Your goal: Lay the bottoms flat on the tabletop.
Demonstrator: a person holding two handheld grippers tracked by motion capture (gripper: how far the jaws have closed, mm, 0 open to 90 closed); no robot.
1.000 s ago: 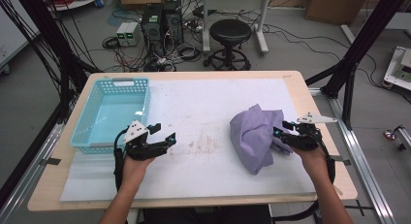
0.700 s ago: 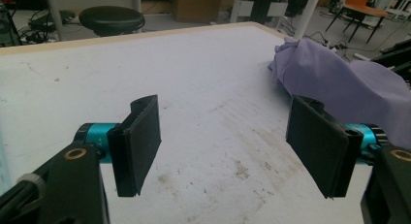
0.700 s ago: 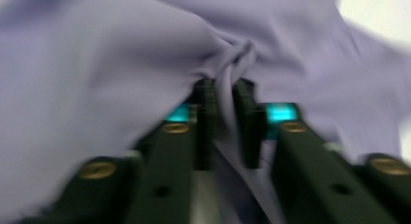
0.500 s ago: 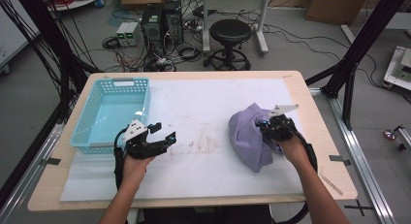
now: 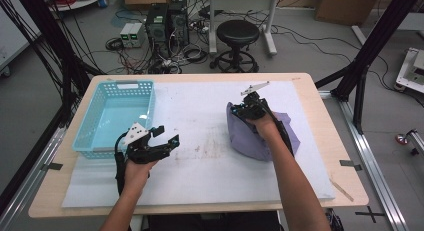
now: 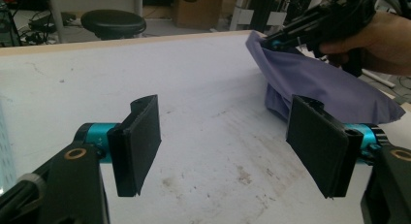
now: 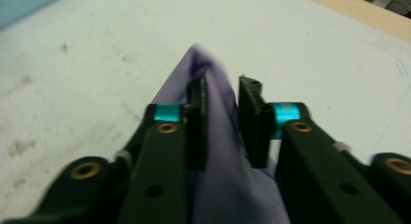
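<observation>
Purple cloth (image 5: 260, 136) lies bunched on the right half of the white foam mat (image 5: 200, 171), well inside the mat's edges; its far corner is lifted into a peak. The right gripper (image 5: 247, 109) sits over that peak. In the right gripper view a fold of cloth (image 7: 218, 136) runs up between the jaws, which have just been parting a little. The left pad (image 7: 196, 122) lies against the fabric; a narrow gap seems to show at the other pad, though blur makes this uncertain. Read as a loosened, not clamping, hold.

The left gripper (image 5: 162, 138) rests over the mat just right of the teal plastic basket (image 5: 112, 86), jaws spread wide with nothing between them.

Open room: a broad bare stretch of mat, lightly stained, lies between the two grippers. The wooden table (image 5: 320, 116) border is exposed on all sides. The basket has lattice walls and is rectangular. The cloth is thin, soft and creased.
</observation>
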